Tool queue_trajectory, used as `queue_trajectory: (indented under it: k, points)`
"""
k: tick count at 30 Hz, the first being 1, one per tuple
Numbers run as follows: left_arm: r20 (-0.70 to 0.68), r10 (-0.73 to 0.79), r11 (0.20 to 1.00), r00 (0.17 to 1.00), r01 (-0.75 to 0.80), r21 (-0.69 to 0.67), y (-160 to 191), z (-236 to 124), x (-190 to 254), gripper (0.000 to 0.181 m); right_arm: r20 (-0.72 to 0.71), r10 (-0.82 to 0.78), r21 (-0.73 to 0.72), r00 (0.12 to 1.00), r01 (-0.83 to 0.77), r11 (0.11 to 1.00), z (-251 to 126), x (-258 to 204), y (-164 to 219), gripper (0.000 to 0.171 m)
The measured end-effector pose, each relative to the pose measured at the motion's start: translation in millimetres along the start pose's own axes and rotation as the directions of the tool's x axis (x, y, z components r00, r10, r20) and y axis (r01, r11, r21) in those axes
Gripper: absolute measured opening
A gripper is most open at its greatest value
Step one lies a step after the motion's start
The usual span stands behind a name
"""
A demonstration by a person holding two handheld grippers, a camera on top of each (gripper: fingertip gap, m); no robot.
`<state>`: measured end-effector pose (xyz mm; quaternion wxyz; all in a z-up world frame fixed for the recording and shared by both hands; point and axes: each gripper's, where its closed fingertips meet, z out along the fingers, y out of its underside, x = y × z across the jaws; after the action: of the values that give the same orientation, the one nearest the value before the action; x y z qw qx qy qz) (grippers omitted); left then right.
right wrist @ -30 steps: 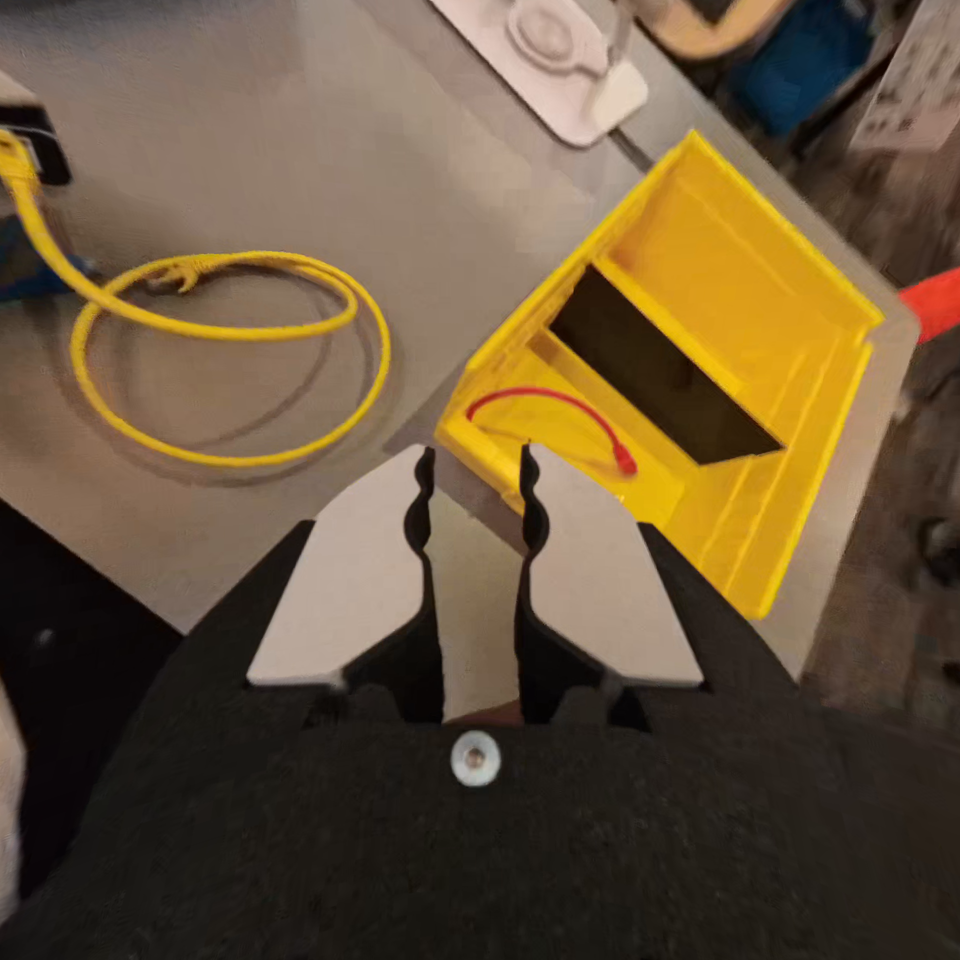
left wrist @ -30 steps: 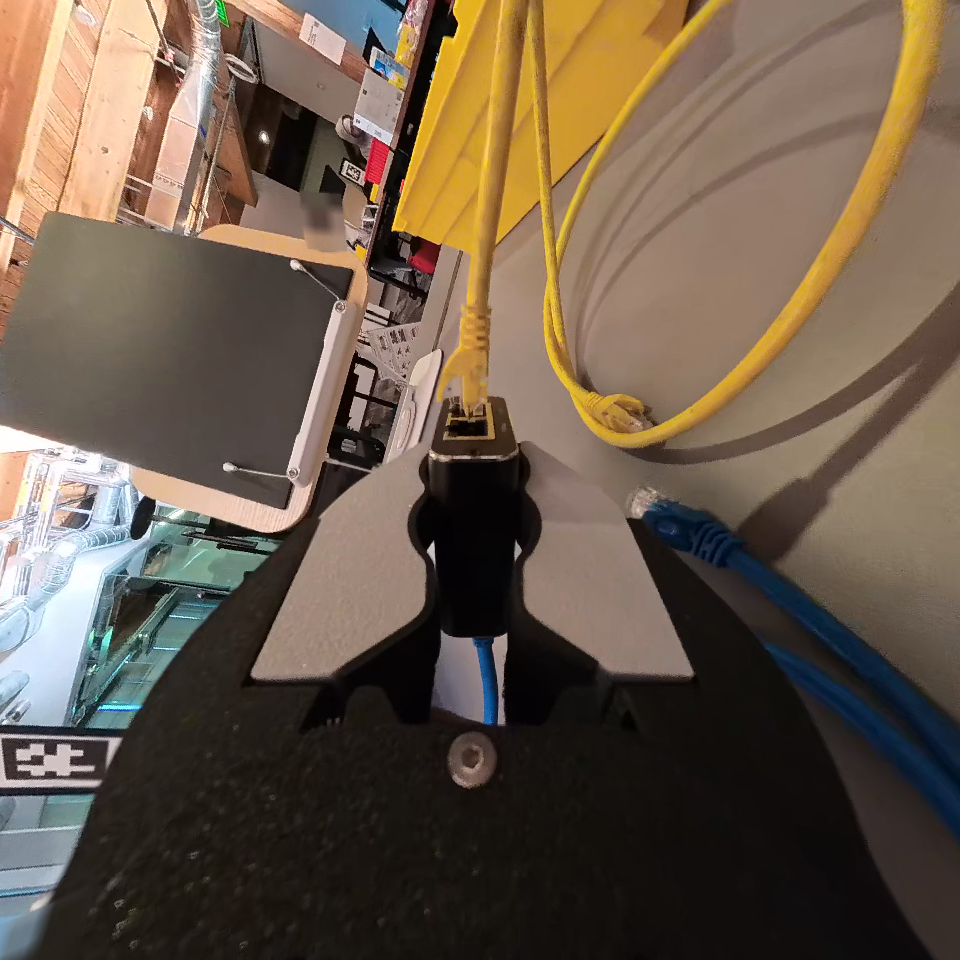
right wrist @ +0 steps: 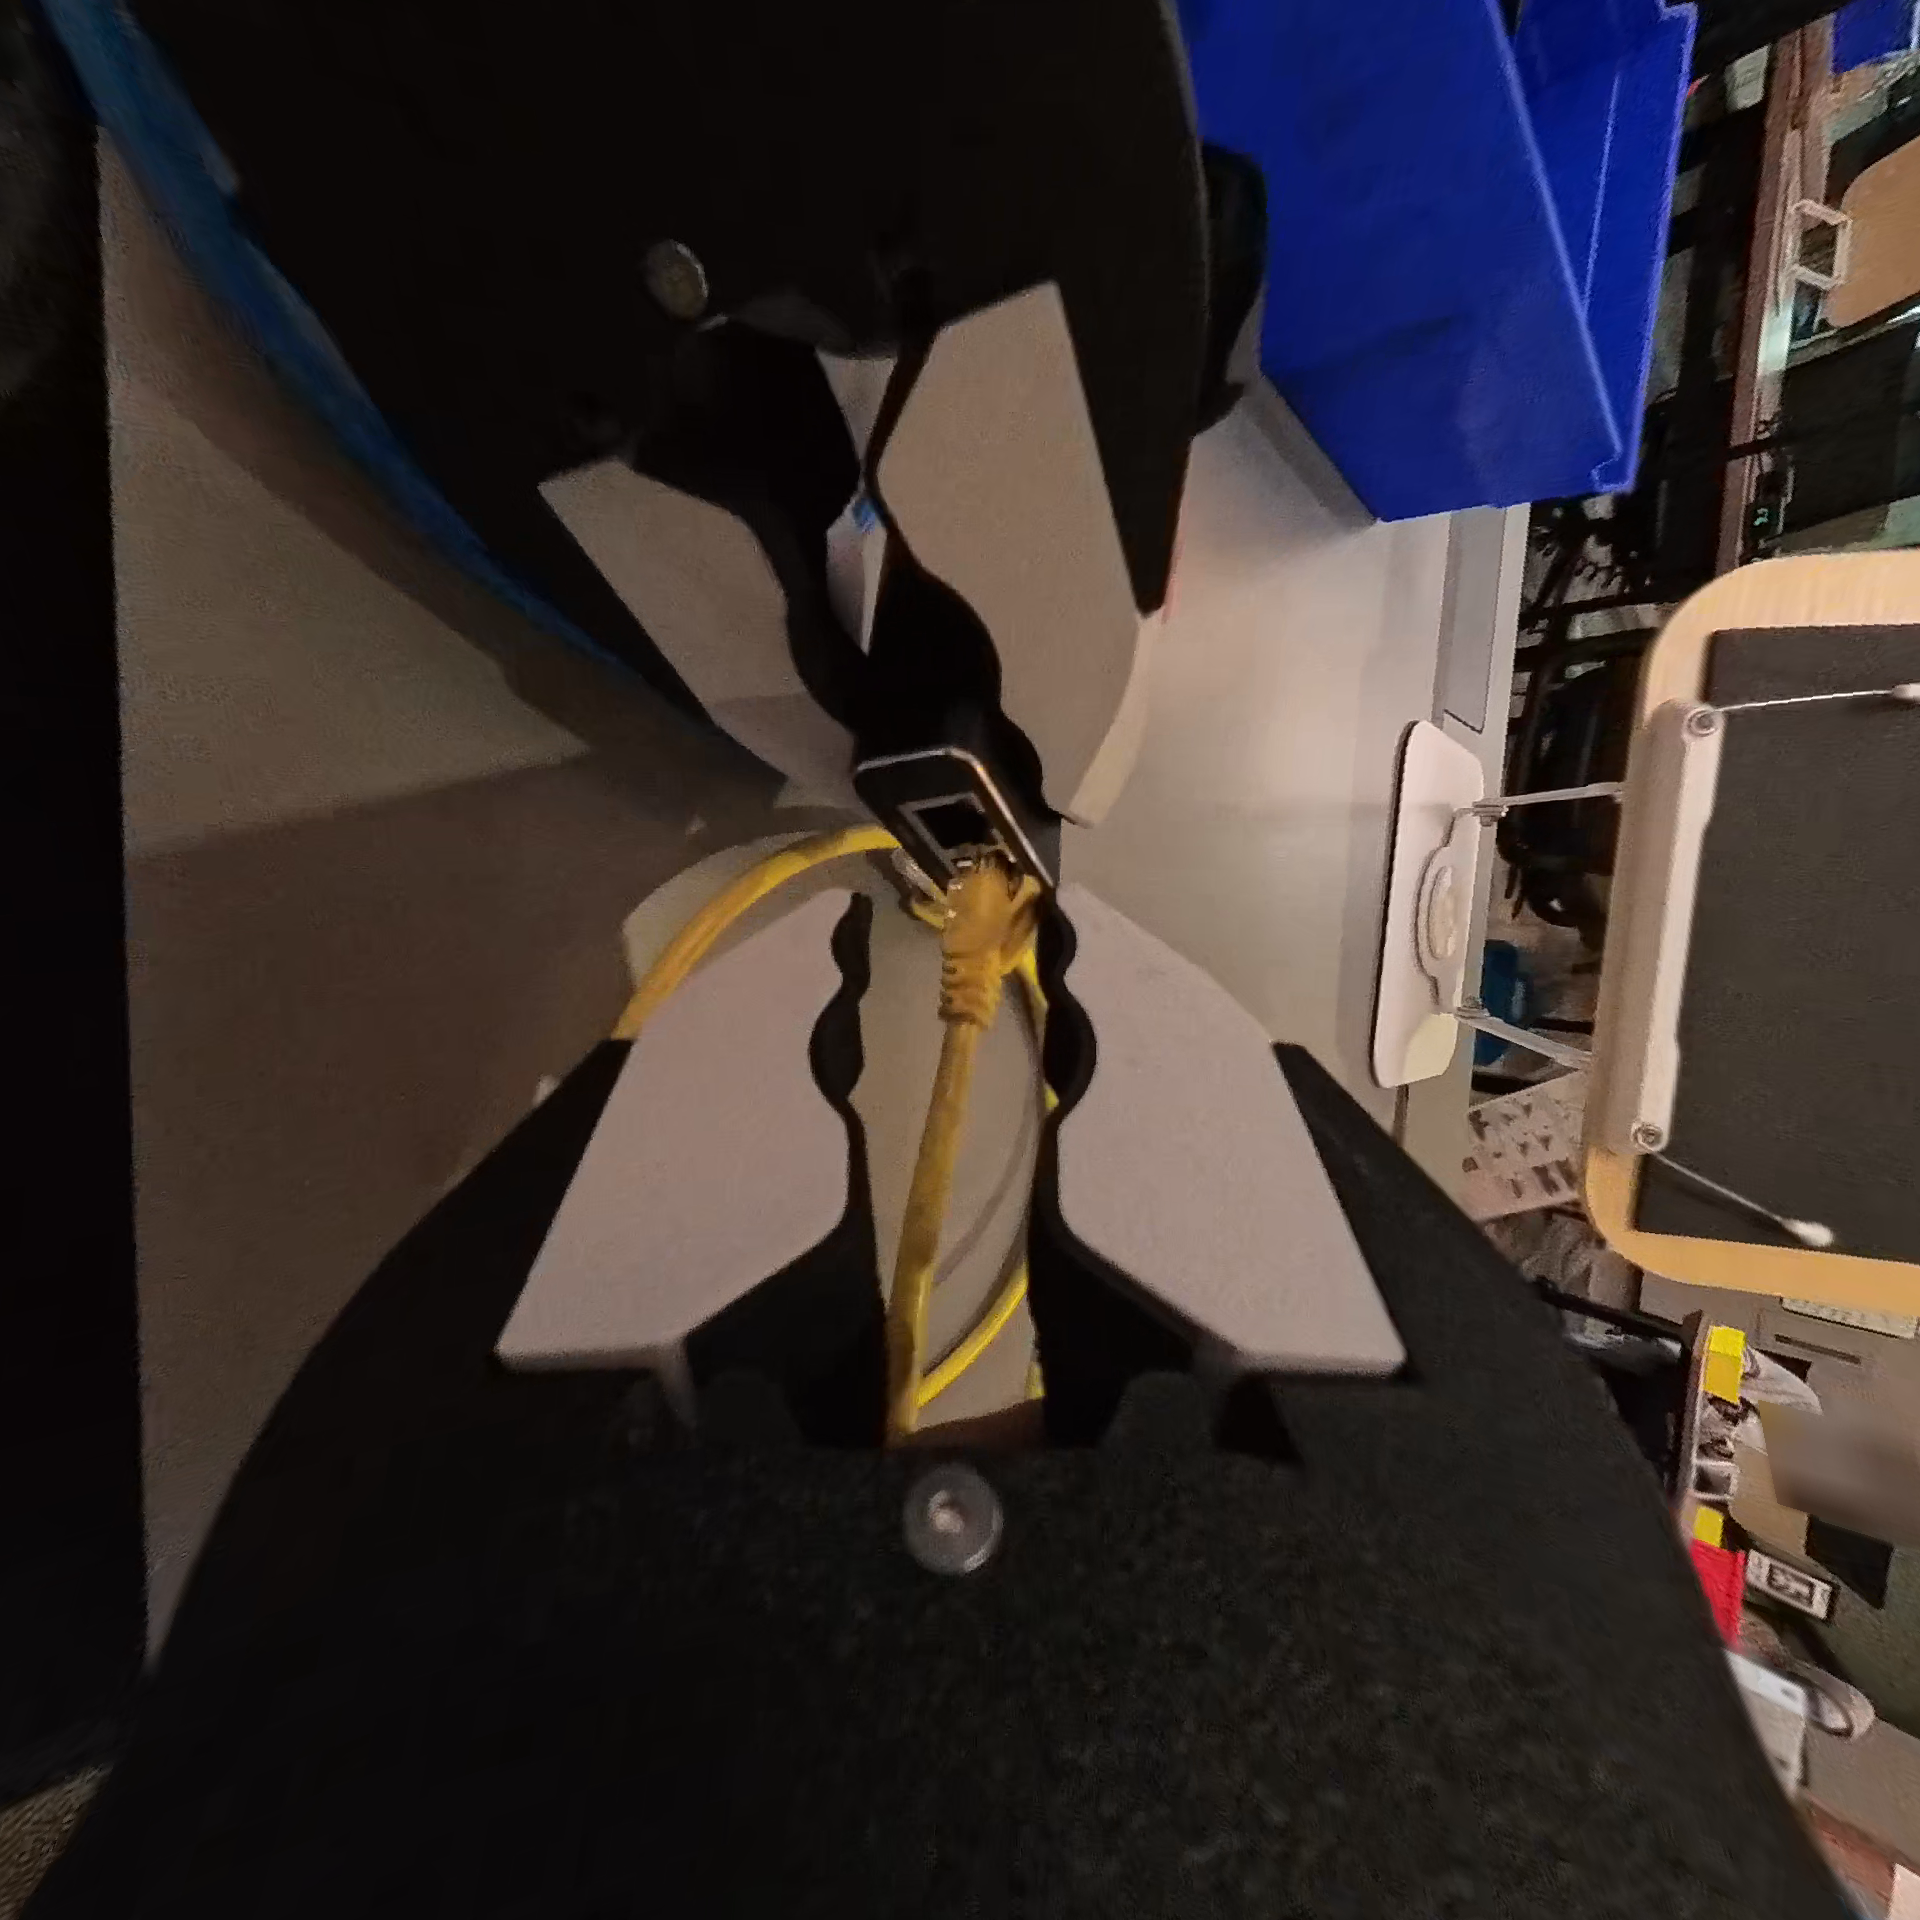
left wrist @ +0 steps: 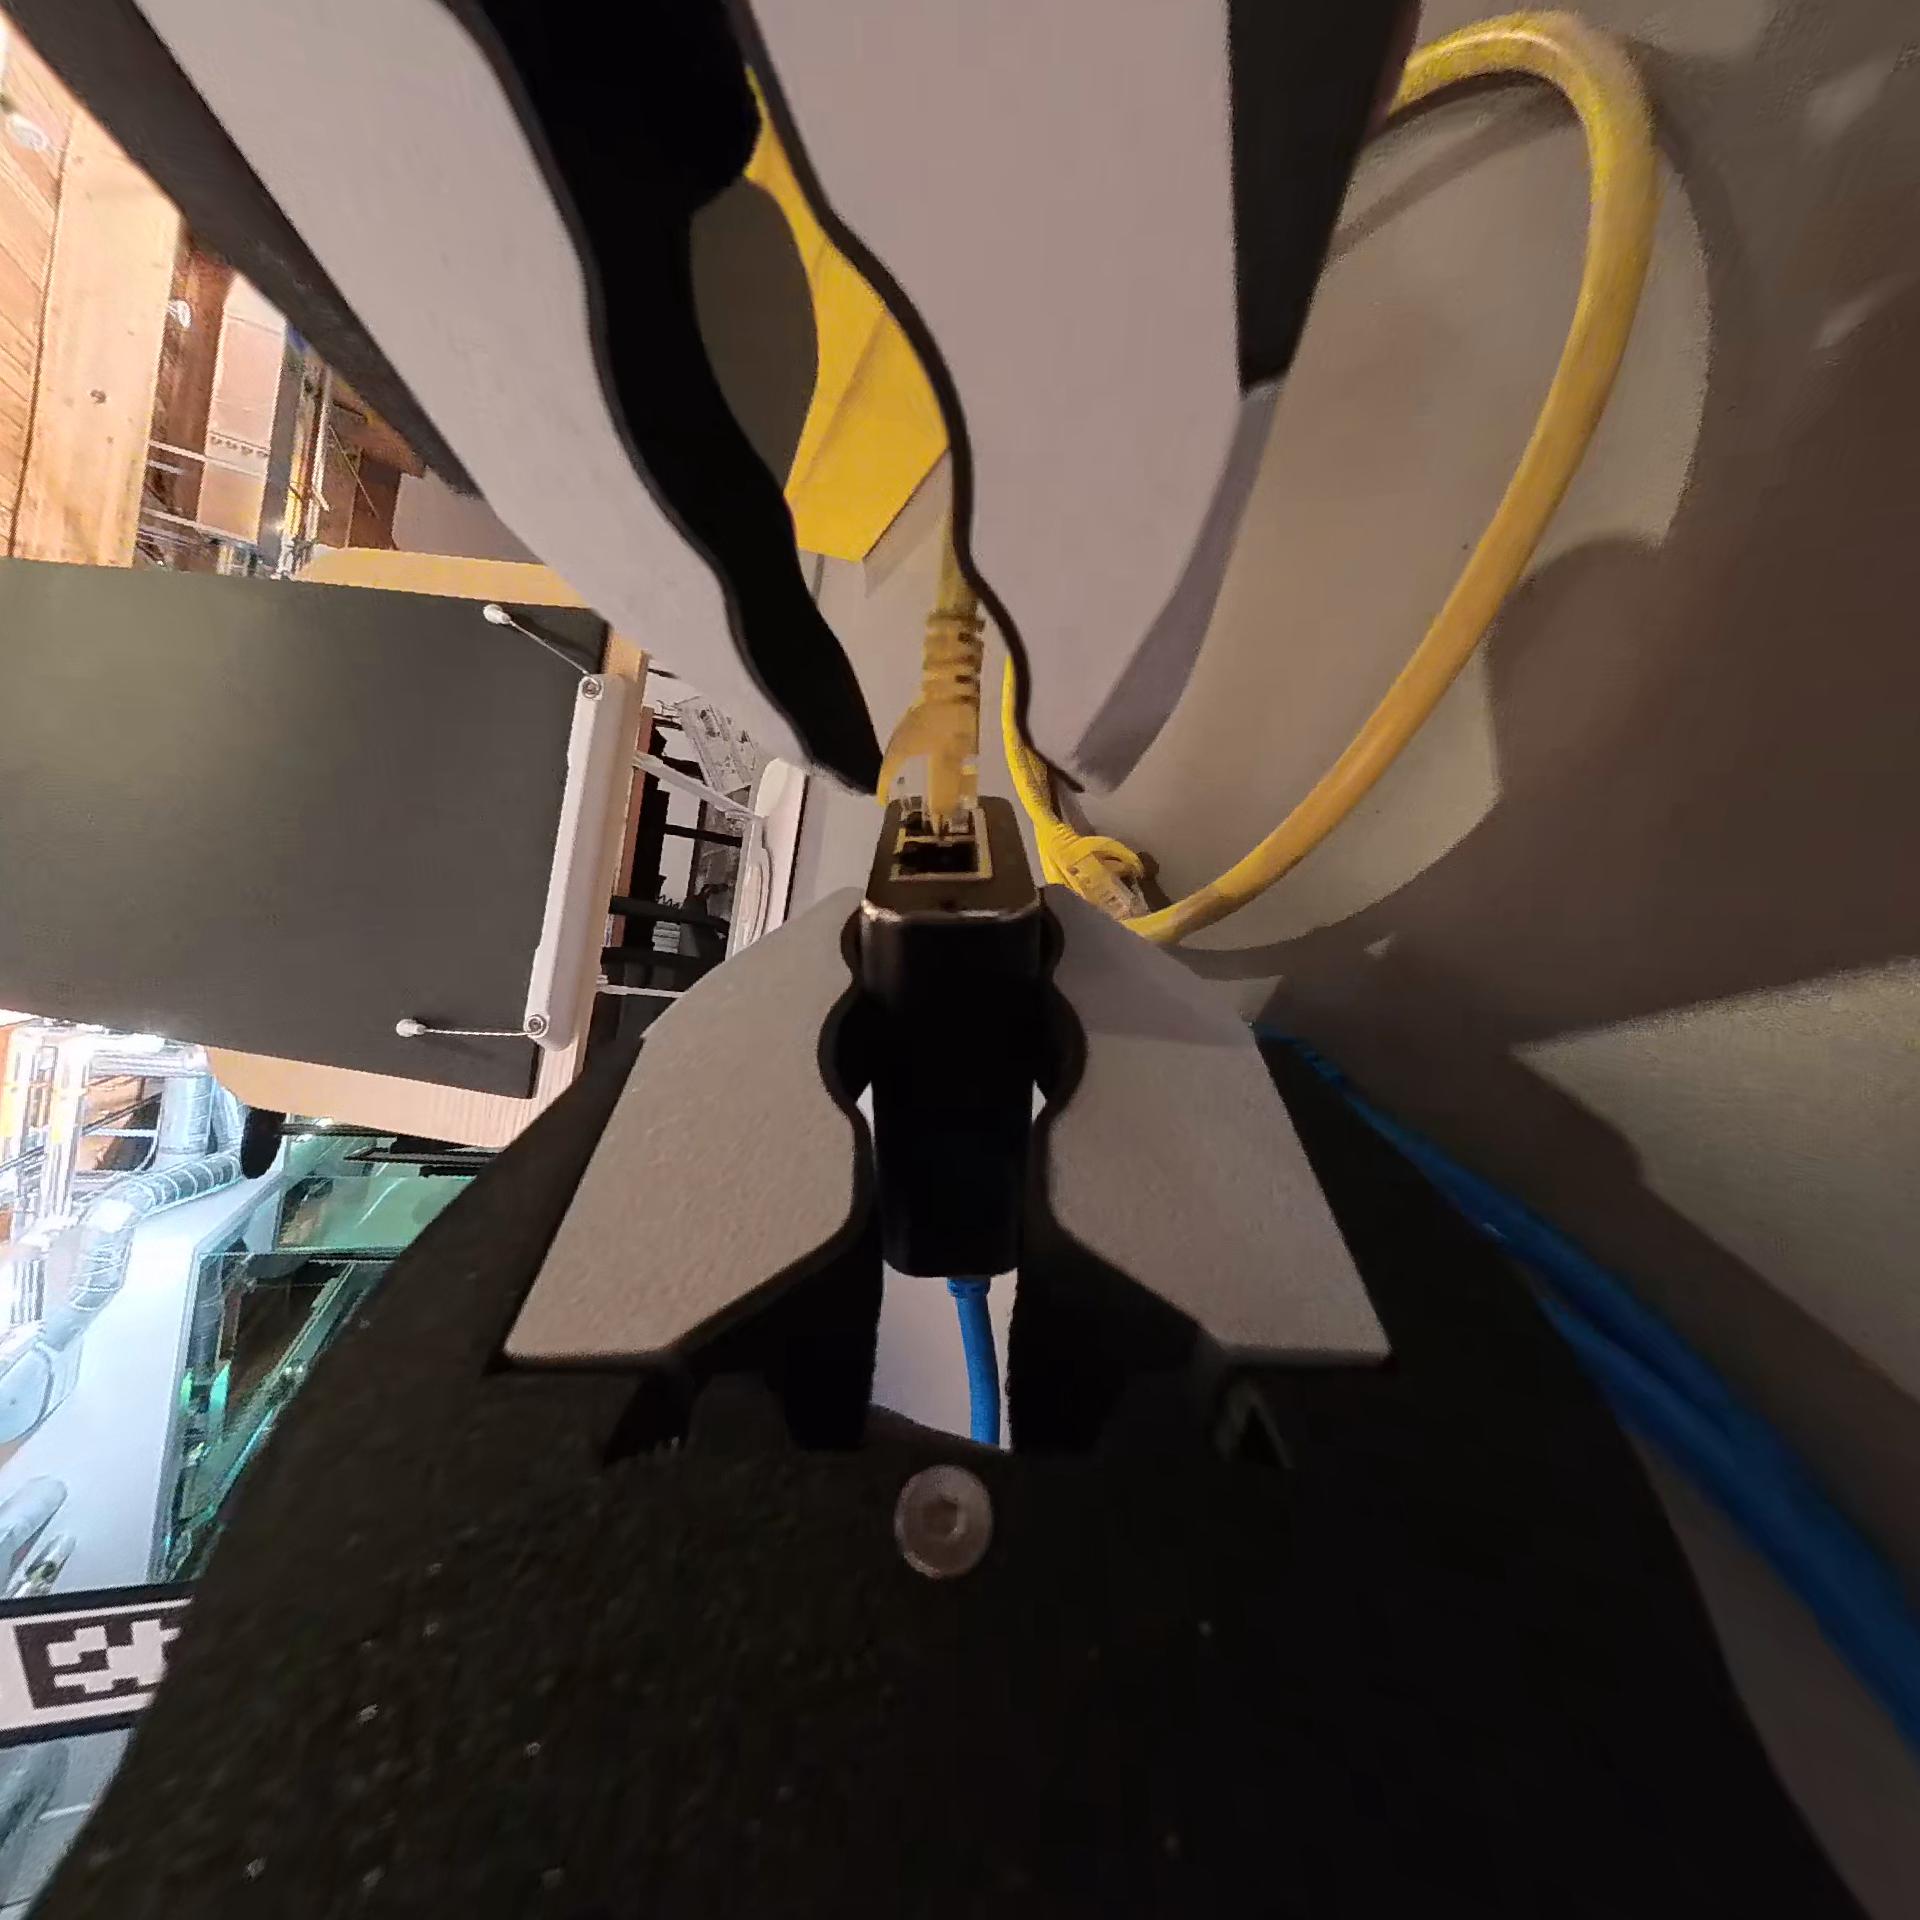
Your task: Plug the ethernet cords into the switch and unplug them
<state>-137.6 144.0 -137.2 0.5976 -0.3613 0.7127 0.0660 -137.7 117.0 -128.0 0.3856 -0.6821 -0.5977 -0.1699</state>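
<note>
Two grippers meet nose to nose above the grey table (left wrist: 1714,727). The left gripper (left wrist: 951,935) squeezes the small black switch (left wrist: 951,1039), which has a blue cord (left wrist: 977,1361) in its back end. The right gripper (right wrist: 951,935) has its jaws apart around the yellow cord (right wrist: 935,1164), whose plug (right wrist: 982,914) sits in the switch's front. Only the left view shows a yellow bin (left wrist: 862,416) and two blue cord runs (left wrist: 1662,1382) on the table. Only the right view shows a blue bin (right wrist: 1455,260) farther back.
</note>
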Motion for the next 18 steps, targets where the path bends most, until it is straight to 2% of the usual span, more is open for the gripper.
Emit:
queue_trajectory:
  k: [7, 18]
  points:
    - [-0.018, -0.013, 1.000, 1.000, 0.014, 0.012, -4.3, -0.9, 3.5, 0.027, -0.050, -0.034, -0.011, 0.998, 0.034, 0.999, 3.7, 3.3, 4.4, 0.017]
    - [-0.046, -0.058, 0.998, 0.997, 0.058, 0.006, -0.8, 0.2, 4.7, 0.027, -0.096, -0.073, 0.010, 0.993, 0.074, 0.997, 4.3, 4.7, 1.8, 0.016]
